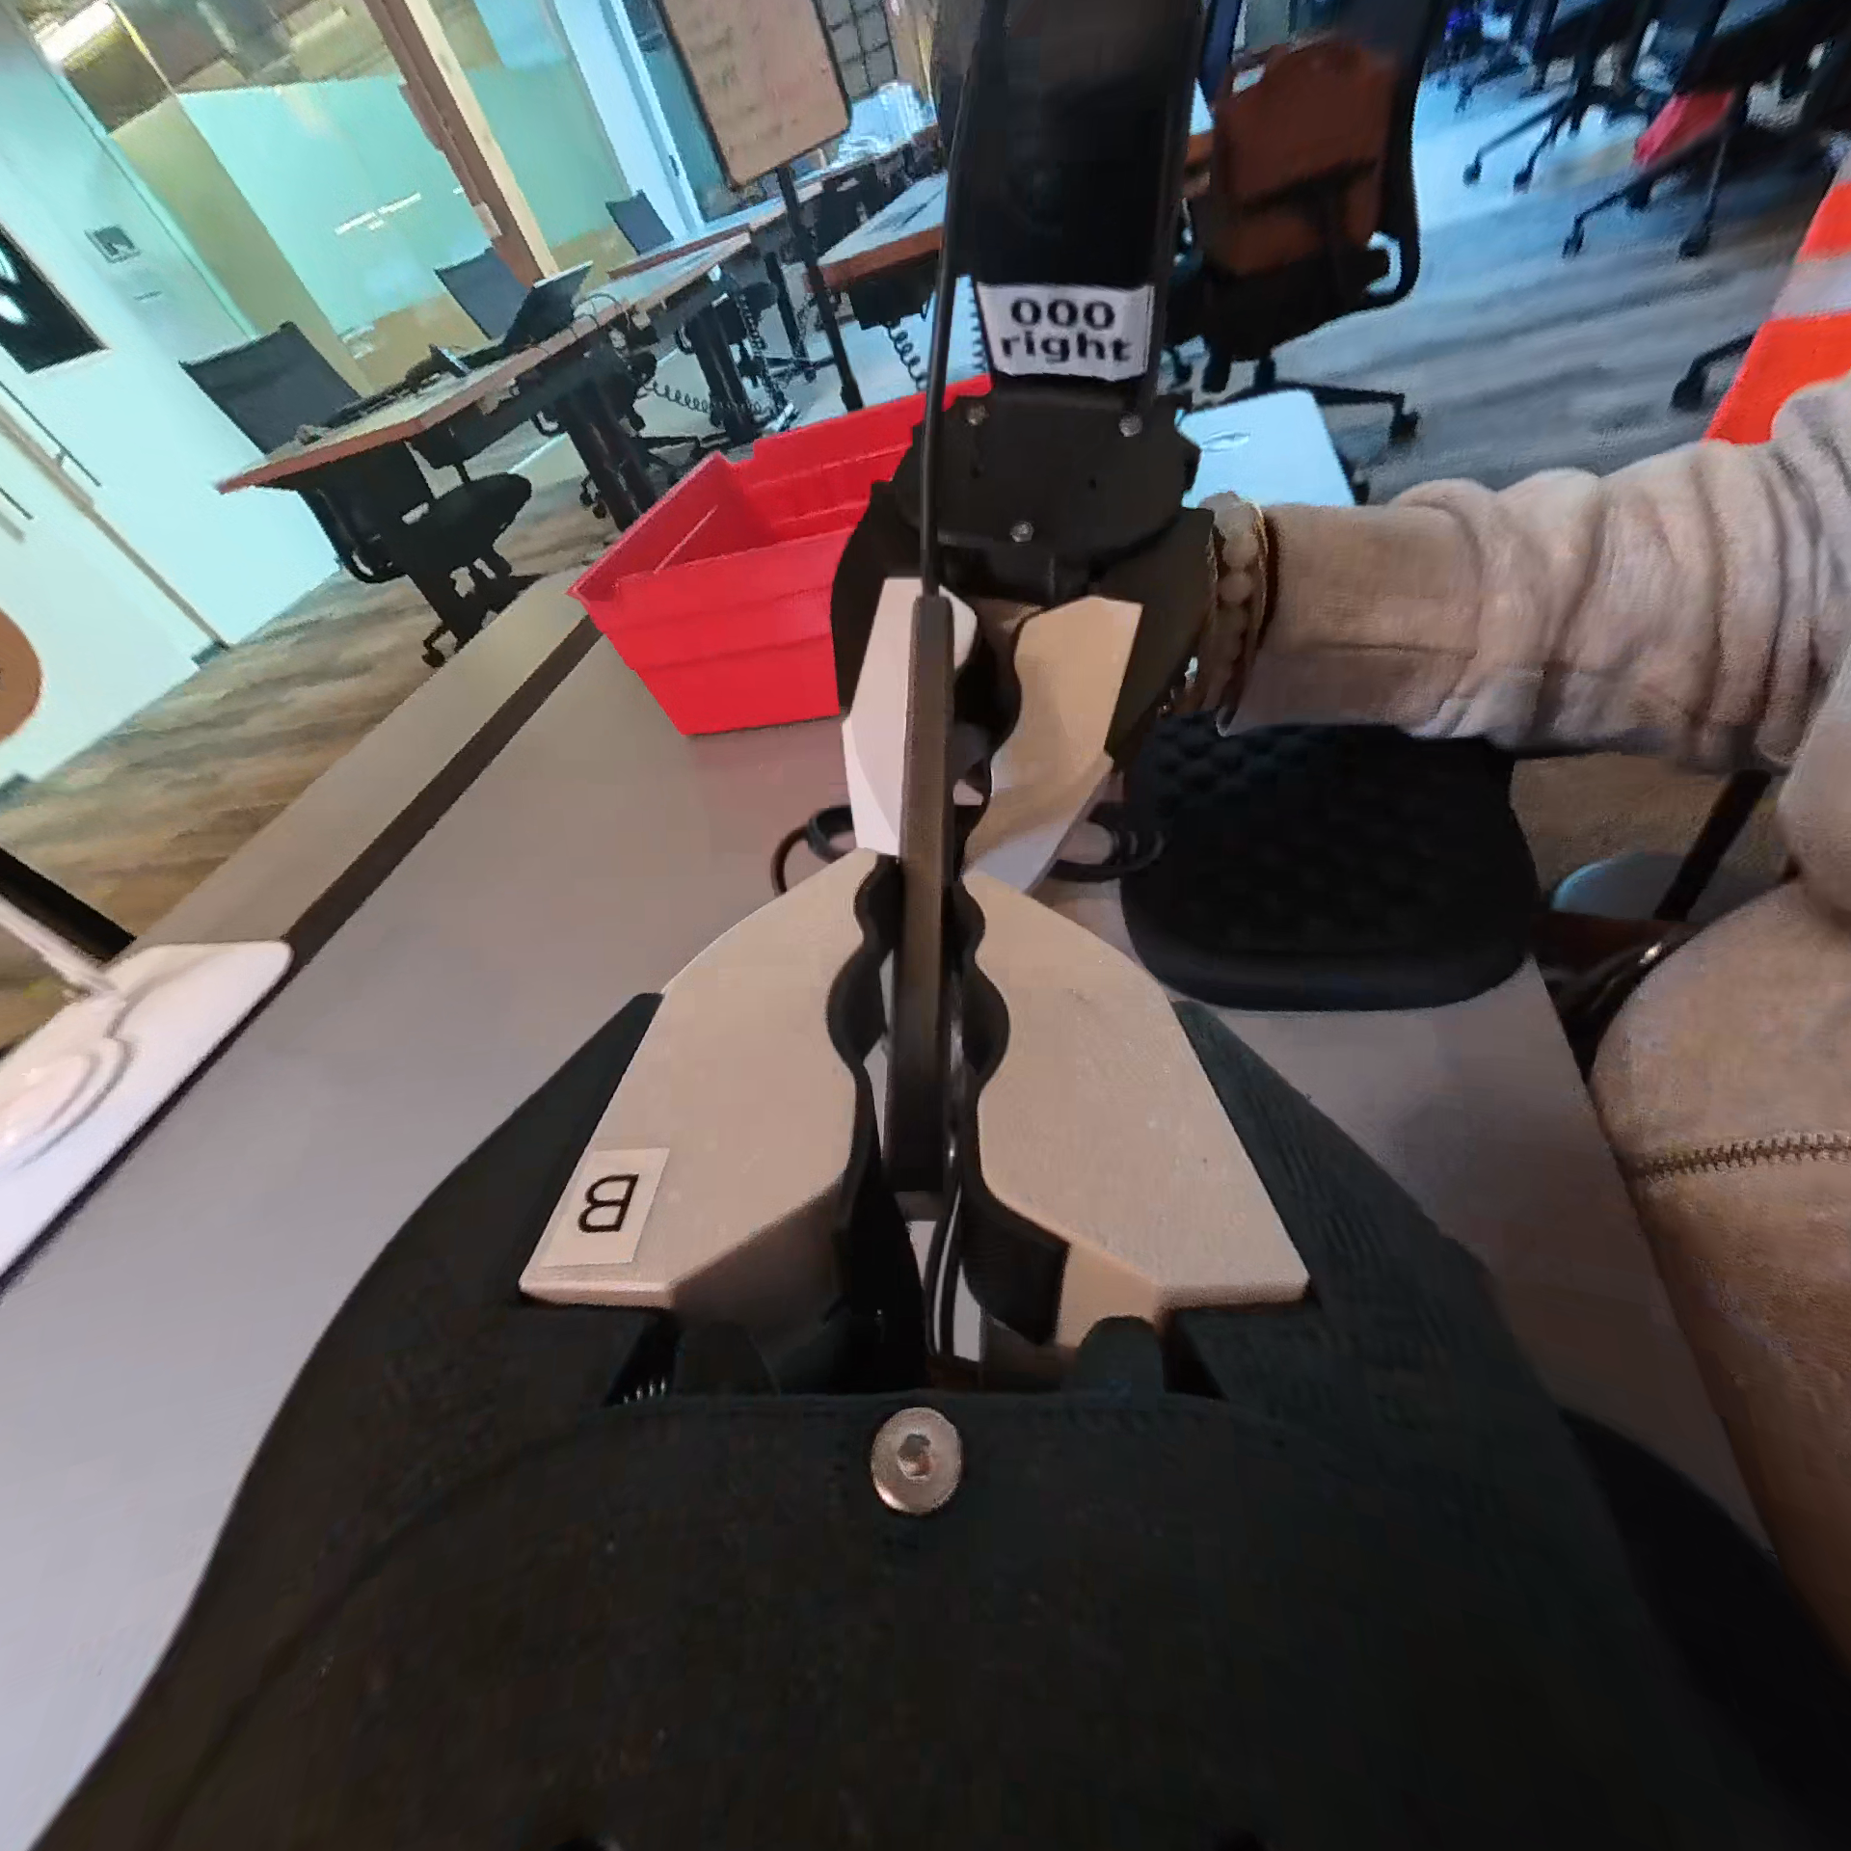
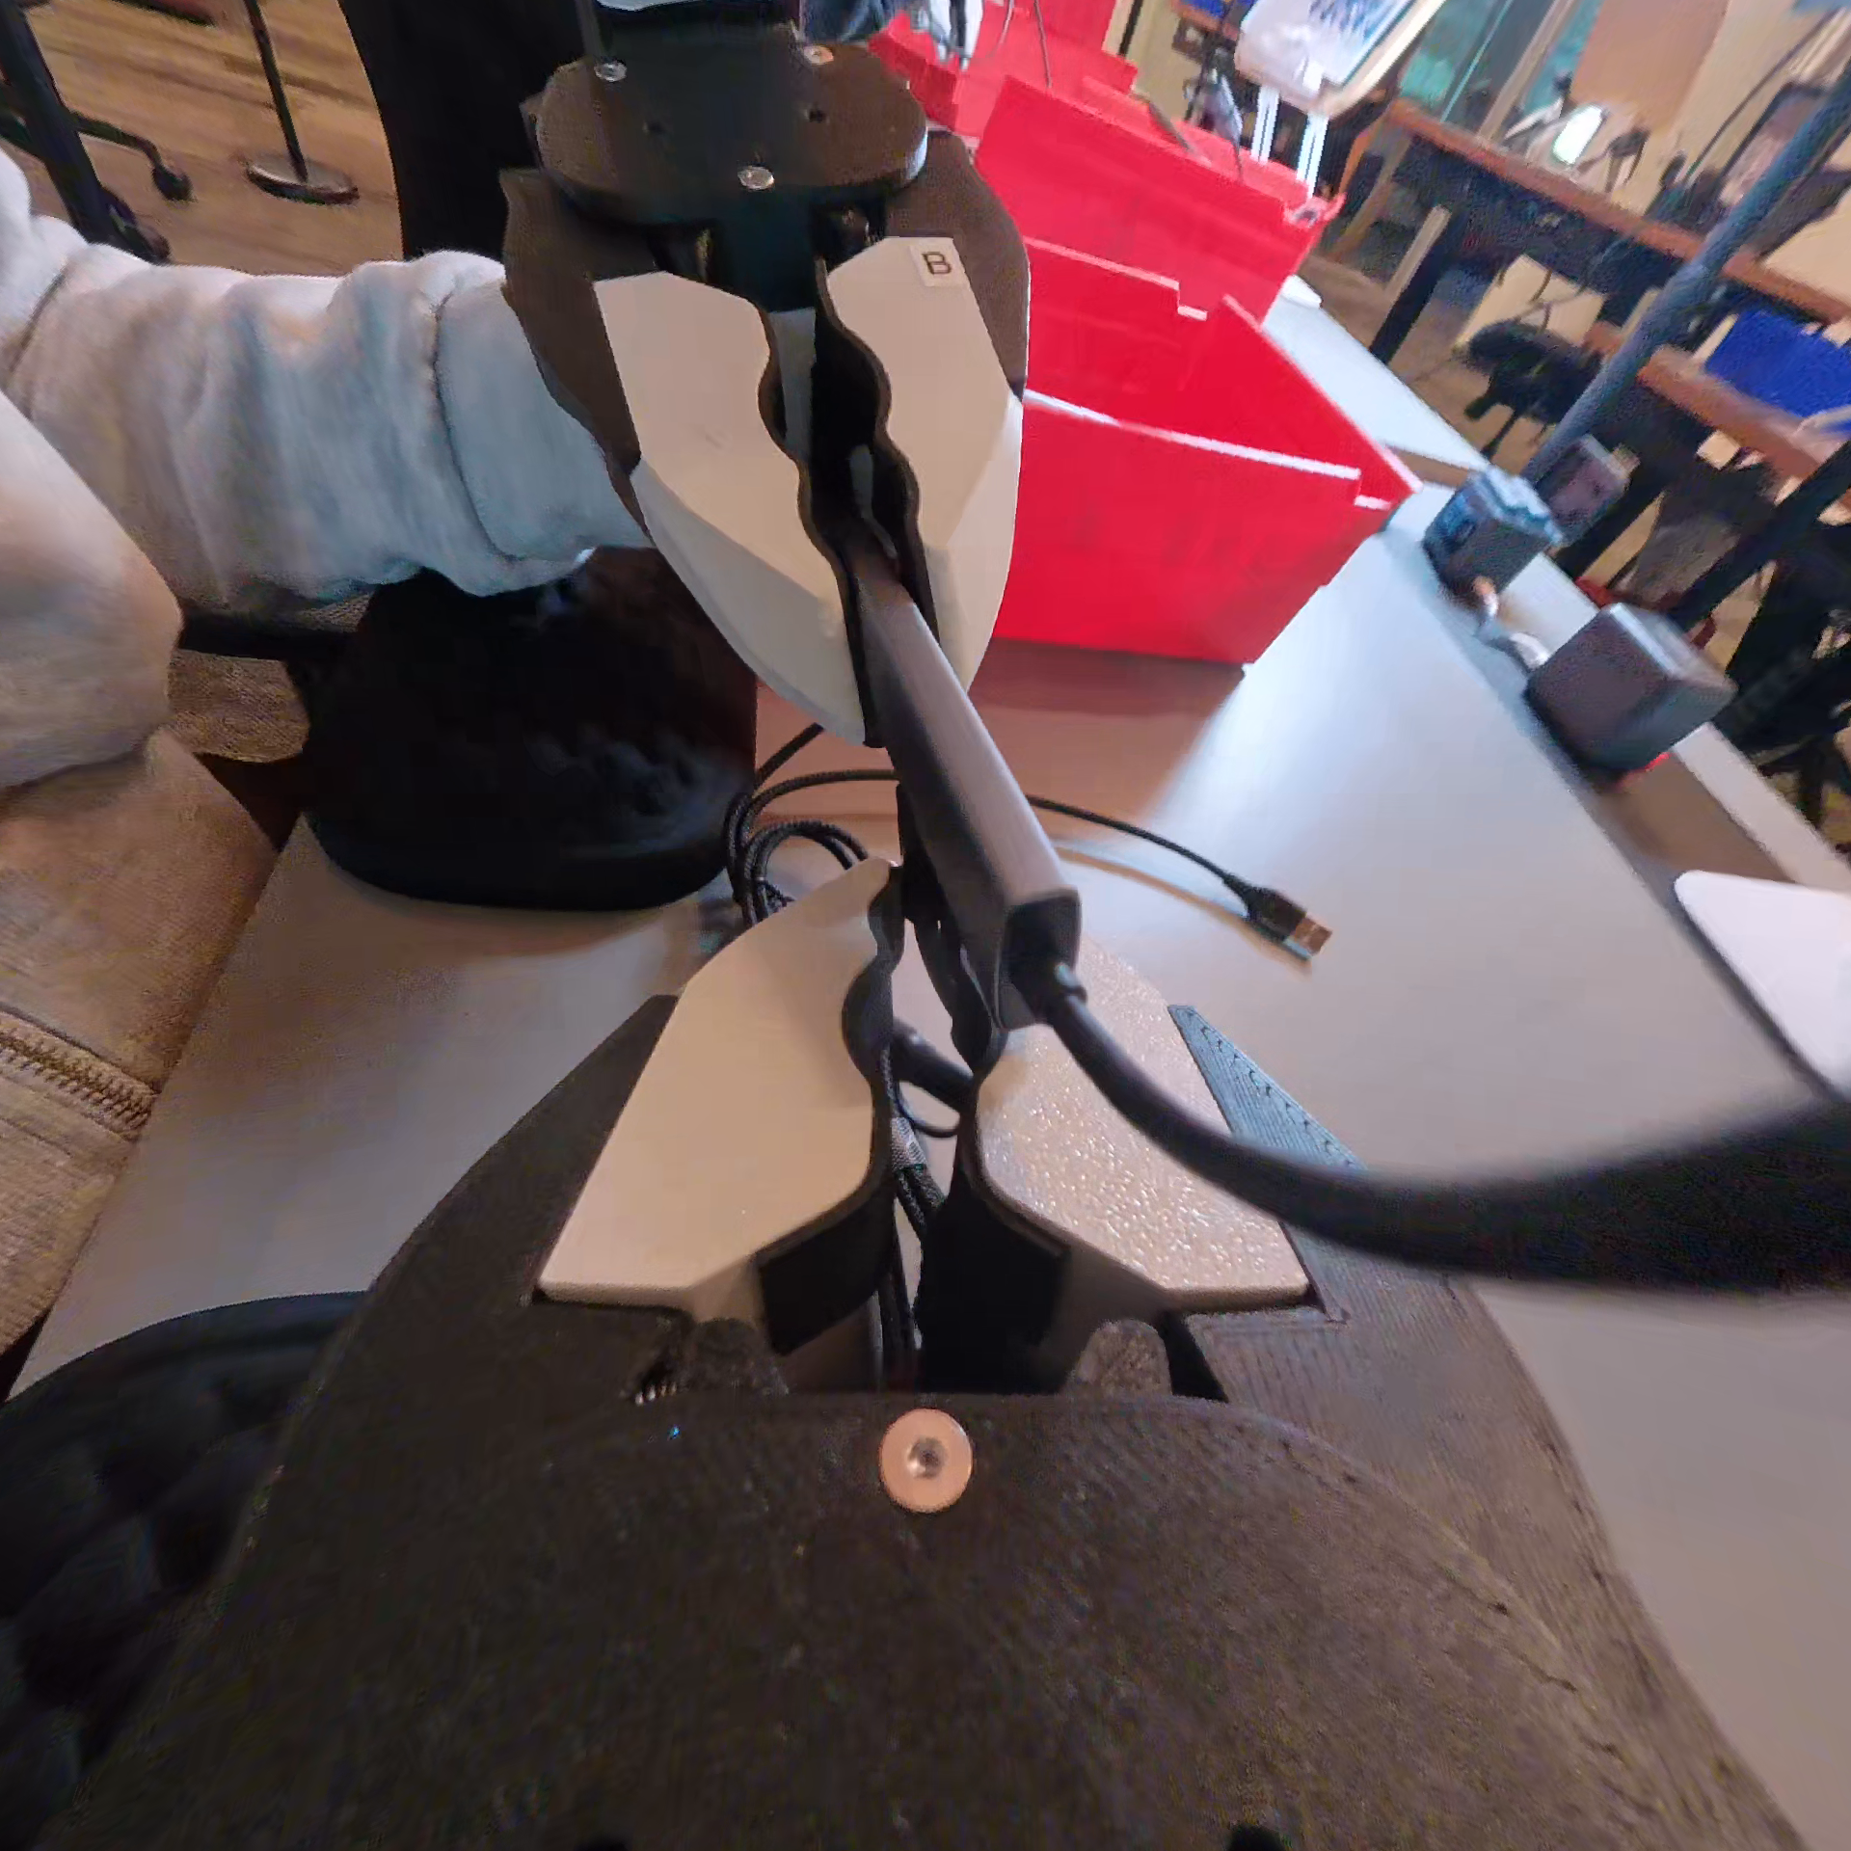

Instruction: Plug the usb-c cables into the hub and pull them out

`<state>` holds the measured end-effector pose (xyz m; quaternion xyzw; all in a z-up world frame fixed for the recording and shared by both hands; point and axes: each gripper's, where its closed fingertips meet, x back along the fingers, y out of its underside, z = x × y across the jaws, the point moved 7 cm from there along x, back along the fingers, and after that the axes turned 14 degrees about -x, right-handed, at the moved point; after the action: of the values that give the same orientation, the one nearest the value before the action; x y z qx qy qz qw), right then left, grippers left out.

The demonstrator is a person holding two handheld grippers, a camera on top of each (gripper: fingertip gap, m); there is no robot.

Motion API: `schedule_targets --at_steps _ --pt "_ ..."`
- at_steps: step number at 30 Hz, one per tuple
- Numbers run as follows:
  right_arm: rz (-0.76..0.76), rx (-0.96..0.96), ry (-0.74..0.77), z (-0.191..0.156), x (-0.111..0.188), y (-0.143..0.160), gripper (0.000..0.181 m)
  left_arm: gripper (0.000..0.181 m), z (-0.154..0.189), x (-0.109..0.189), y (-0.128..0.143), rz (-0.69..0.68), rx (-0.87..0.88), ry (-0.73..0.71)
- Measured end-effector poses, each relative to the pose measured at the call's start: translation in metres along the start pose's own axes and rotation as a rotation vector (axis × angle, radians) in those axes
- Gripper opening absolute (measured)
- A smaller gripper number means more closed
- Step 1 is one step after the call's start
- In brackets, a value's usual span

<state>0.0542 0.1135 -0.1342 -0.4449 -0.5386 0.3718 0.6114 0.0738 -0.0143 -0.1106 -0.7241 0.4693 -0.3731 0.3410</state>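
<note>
Both grippers are gripping the hub (image 1: 923, 841): left gripper (image 1: 916, 901) and right gripper (image 2: 927, 901) fingers clenched on it. You are likely readying it; next, free one gripper for a cable (image 2: 1182, 861).

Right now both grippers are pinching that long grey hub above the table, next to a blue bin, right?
Almost. Both the left gripper and right gripper do pinch the grey hub above the table, but the bin is red, as the right wrist view shows.
</note>
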Motion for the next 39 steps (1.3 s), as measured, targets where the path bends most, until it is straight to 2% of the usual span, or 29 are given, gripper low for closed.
schedule_targets --at_steps 5,9,14,17,23,28,33,36,39 --pt "0.028 -0.086 -0.033 0.007 -0.003 0.001 0.007 0.01 -0.003 -0.001 0.008 0.062 0.099 -0.031" --pt "0.173 -0.217 -0.089 0.011 0.001 -0.005 0.009 0.01 -0.011 0.004 0.008 0.123 0.18 -0.014" --pt "0.314 -0.326 -0.196 0.011 0.007 -0.014 0.021 0.01 -0.009 0.005 0.014 0.143 0.227 0.003" --pt "0.307 -0.34 -0.199 0.01 0.003 -0.013 0.009 0.01 -0.01 0.006 0.014 0.154 0.237 0.008" --pt "0.253 -0.28 -0.182 0.008 0.002 -0.011 0.008 0.012 -0.007 0.005 0.018 0.146 0.248 0.031" --pt "0.245 -0.232 -0.143 0.006 0.003 -0.012 0.008 0.032 -0.001 0.0 0.016 0.075 0.119 0.023" --pt "0.24 -0.227 -0.127 0.007 0.004 -0.013 0.008 0.032 -0.009 0.006 0.011 0.131 0.139 -0.041" --pt "0.235 -0.232 -0.113 0.008 0.004 -0.012 0.008 0.031 -0.013 0.012 0.007 0.131 0.092 -0.097" --pt "0.214 -0.204 -0.096 0.007 0.0 -0.012 0.008 0.023 -0.009 0.01 -0.004 0.046 0.004 -0.051"
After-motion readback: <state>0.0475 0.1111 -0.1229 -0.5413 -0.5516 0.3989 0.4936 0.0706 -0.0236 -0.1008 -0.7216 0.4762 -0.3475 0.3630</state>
